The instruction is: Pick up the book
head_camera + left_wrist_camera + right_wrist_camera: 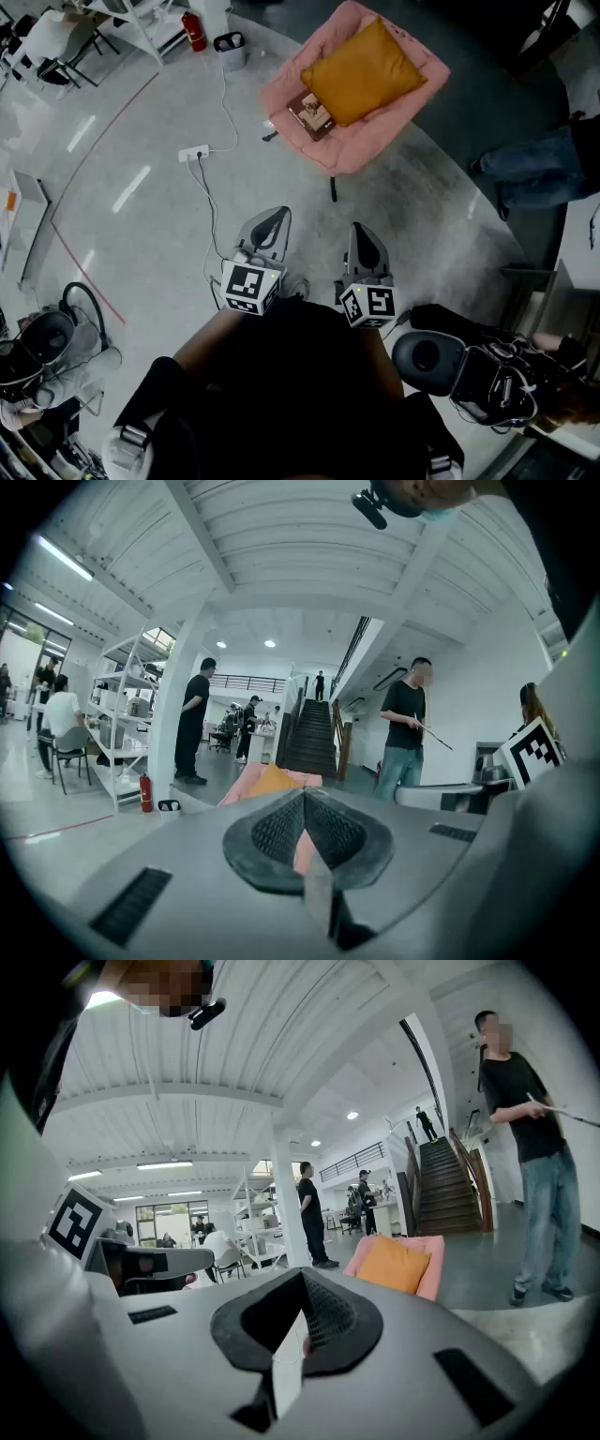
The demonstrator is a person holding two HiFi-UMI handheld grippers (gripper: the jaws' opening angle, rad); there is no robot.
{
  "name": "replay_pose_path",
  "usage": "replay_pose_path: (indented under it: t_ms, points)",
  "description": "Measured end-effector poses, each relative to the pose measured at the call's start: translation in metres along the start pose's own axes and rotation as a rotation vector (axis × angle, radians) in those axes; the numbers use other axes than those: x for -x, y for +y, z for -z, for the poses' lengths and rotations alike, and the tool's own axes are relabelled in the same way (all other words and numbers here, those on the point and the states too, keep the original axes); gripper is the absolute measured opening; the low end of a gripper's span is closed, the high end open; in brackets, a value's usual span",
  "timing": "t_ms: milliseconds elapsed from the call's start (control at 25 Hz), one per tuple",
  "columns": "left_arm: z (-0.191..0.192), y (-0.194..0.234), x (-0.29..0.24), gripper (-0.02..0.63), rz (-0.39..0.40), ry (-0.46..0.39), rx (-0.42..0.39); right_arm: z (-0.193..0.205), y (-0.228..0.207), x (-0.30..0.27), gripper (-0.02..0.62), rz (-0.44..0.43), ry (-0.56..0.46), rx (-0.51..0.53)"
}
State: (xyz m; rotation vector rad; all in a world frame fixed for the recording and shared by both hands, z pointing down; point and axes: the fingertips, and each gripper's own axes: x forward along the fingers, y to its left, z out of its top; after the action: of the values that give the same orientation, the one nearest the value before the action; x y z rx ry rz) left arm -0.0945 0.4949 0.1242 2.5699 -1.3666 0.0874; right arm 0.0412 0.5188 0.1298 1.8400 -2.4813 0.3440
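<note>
The book [312, 114] lies on the seat of a pink armchair [398, 117], at the left of an orange cushion [361, 70]. Both grippers are held low over the floor, well short of the chair and pointing toward it. My left gripper [277, 214] is shut with nothing in it, and its pads [281, 829] meet in front of the chair [246, 785]. My right gripper [360, 230] is also shut and empty. In the right gripper view the chair [427, 1260] and cushion [392, 1265] stand beyond the fingertips [323, 1314]. No book shows in either gripper view.
A white power strip [194, 153] and its cable lie on the floor left of the chair. A fire extinguisher [194, 33] and a small bin [230, 47] stand farther back. A person's legs [534, 169] are at the right, with a black stool [427, 356] beside me.
</note>
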Motion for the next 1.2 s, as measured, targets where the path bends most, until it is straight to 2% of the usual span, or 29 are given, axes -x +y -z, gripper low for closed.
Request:
replay_pose_path:
  t_ms: [560,920,1200]
  points:
    - [-0.001,-0.018,0.006,0.008,0.0,0.0,-0.008,0.002,-0.003,0.015,0.002,0.001,0.005,-0.019]
    - [0.0,-0.037,0.005,0.008,-0.029,0.008,-0.018,0.002,-0.021,0.024,0.002,-0.028,0.01,-0.028]
    - [-0.007,-0.048,0.027,0.008,-0.051,0.006,-0.013,-0.009,-0.007,0.035,0.002,-0.072,0.004,-0.009]
